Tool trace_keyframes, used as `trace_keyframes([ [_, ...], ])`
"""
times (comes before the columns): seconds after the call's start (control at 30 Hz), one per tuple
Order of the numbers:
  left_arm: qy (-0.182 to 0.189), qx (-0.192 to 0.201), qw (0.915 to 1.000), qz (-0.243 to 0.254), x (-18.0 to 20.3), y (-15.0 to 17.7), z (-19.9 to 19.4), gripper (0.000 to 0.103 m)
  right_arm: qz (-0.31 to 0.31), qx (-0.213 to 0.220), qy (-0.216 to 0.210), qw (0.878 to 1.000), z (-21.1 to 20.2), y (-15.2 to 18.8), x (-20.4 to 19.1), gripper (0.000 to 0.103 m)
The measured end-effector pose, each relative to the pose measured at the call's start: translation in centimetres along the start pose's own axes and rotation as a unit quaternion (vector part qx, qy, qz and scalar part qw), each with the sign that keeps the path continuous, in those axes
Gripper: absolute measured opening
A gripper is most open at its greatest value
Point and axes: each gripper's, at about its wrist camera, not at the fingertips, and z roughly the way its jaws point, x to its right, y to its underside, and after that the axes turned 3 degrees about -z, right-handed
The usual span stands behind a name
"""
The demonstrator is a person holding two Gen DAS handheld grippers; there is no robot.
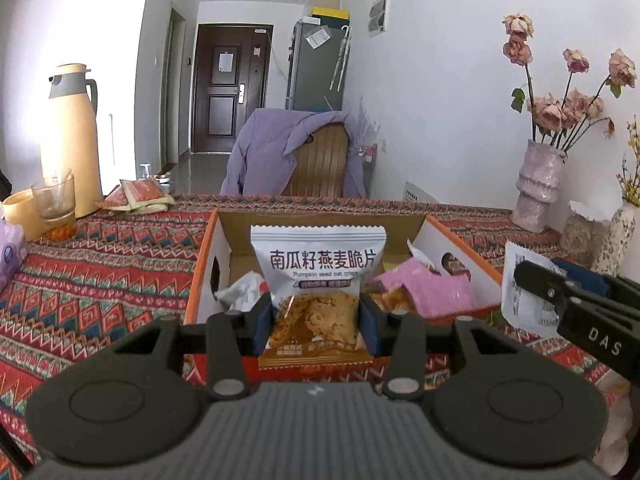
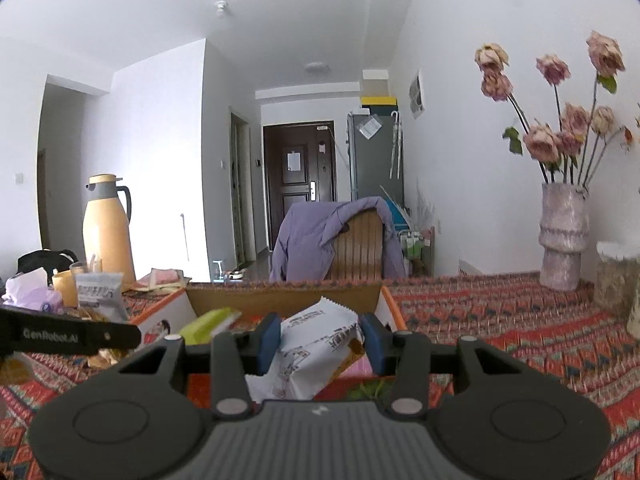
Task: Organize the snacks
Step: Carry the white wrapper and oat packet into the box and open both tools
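Left gripper (image 1: 316, 320): clamped on the lower half of an upright pumpkin-seed oat crisp packet (image 1: 318, 276), held just in front of the cardboard box (image 1: 208, 248)
Right gripper (image 2: 318, 340): closed on a tilted white snack packet (image 2: 312, 344), the same box (image 2: 280, 300) directly ahead
Box contents: a pink packet (image 1: 428, 288) and crumpled wrappers lie beyond the left gripper's load
Step in hand, by appearance: carrying both packets to the box
Doing it well: clear the near wall first, lower each packet into a free gap, release one side at a time
Risk: the two grippers sit close together above the patterned tabletop (image 1: 100, 264); stagger them to avoid a clash
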Motion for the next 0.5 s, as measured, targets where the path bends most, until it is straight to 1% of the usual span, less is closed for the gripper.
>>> trace_keyframes([
  [0.3, -0.010, 0.002, 0.9999, 0.002, 0.7, -2.5, 2.3, 0.044, 0.008, -0.008, -0.006, 1.000, 4.5, -3.0, 0.4, 0.044],
  [0.5, -0.030, 0.009, 0.9995, 0.001, 0.9, -4.4, 4.4, 0.044, -0.004, -0.019, 0.005, 1.000, 7.7, -4.1, 0.0, 0.044],
])
